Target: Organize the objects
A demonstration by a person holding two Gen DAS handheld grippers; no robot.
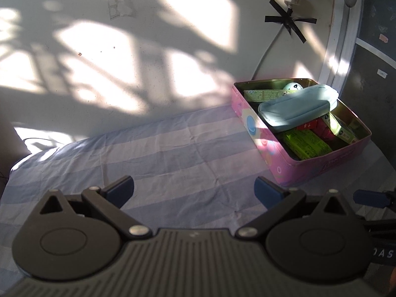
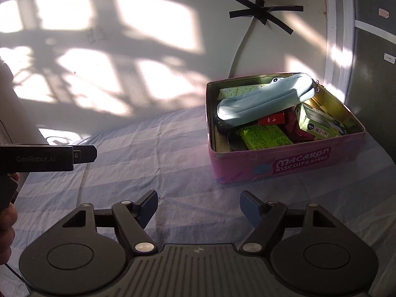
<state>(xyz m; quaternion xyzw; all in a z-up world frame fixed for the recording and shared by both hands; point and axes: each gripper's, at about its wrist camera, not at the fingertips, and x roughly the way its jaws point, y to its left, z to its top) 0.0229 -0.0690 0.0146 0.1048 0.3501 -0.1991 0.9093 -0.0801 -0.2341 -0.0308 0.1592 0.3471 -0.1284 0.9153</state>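
A pink Macaron Biscuits tin [image 2: 284, 165] stands open on the striped cloth; it also shows in the left wrist view [image 1: 250, 121]. A light blue pouch [image 2: 262, 99] lies slanted on top of its contents, also in the left wrist view [image 1: 297, 104]. Under it are green packets [image 2: 264, 136], a red box [image 2: 272, 119] and a green carton [image 2: 319, 122]. My left gripper [image 1: 194, 189] is open and empty over the cloth, left of the tin. My right gripper [image 2: 199, 206] is open and empty in front of the tin.
The blue and white striped cloth [image 2: 153, 153] covers the table up to a sunlit wall. A cable taped with black tape [image 2: 262, 12] runs down the wall behind the tin. The left gripper's body [image 2: 44, 157] shows at the left of the right wrist view.
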